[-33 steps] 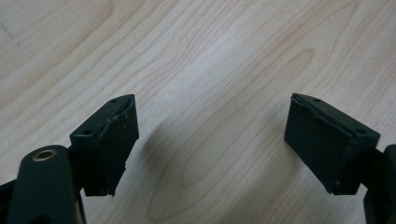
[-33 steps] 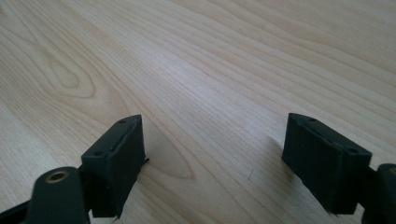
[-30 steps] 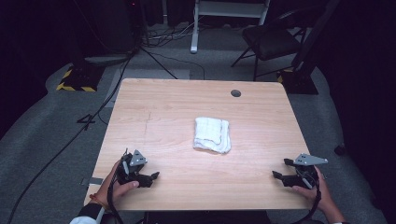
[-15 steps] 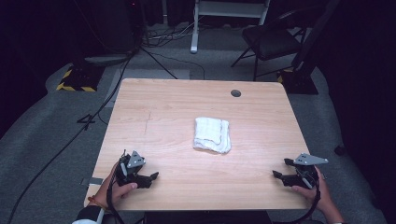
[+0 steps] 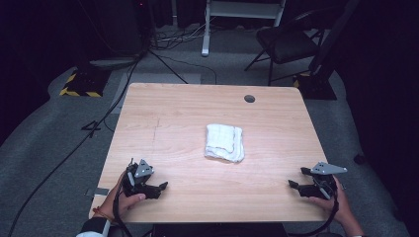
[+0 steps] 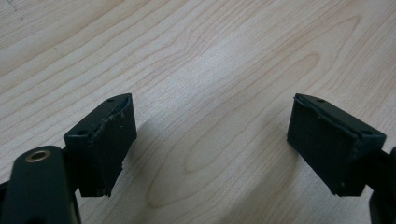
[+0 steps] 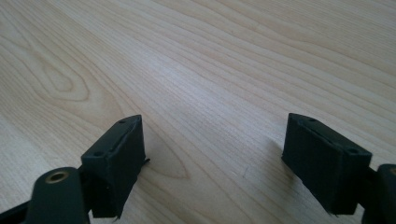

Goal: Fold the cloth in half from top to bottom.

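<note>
- High view: a pale wooden desk (image 5: 173,123) carries a folded white towel (image 5: 225,142) near its middle, lying flat.
- Left gripper (image 5: 159,188) rests at the desk's near left corner, held in a hand (image 5: 123,197), well apart from the towel.
- Right gripper (image 5: 295,178) rests at the near right edge, also well apart from the towel.
- Left gripper view: its two black fingers (image 6: 105,140) stand spread wide over bare wood, holding nothing.
- Right gripper view: its fingers (image 7: 116,163) are likewise spread wide, with bare desk grain between them.
</note>
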### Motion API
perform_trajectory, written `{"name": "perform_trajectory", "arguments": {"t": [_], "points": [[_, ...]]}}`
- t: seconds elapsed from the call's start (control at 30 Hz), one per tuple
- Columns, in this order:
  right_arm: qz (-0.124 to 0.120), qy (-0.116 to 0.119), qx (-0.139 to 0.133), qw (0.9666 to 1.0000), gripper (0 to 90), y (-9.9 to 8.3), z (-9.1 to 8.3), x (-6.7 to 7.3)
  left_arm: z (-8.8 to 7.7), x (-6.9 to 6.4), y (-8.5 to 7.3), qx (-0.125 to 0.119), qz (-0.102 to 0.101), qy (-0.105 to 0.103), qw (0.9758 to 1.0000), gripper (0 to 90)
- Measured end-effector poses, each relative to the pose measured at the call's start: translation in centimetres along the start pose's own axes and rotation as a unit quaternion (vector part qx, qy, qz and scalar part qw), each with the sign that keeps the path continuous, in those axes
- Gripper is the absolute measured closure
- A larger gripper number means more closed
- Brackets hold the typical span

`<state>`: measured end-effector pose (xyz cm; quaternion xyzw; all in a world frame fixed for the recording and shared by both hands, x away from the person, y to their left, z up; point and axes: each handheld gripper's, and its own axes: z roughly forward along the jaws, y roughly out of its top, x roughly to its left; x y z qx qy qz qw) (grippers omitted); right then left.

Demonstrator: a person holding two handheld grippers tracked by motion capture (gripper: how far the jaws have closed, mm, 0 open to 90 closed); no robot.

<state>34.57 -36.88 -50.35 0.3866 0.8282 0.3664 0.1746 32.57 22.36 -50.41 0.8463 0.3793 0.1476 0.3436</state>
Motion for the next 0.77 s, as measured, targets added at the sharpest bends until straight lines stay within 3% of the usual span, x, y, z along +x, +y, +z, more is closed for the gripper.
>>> {"name": "perform_trajectory", "arguments": {"t": [0.77], "points": [[0.002,0.002,-0.003,1.0000,24.7,-0.08,-0.13,-0.22,-0.02,0.13,-0.02,0.001,0.004,-0.006,1.0000,15.7]]}}
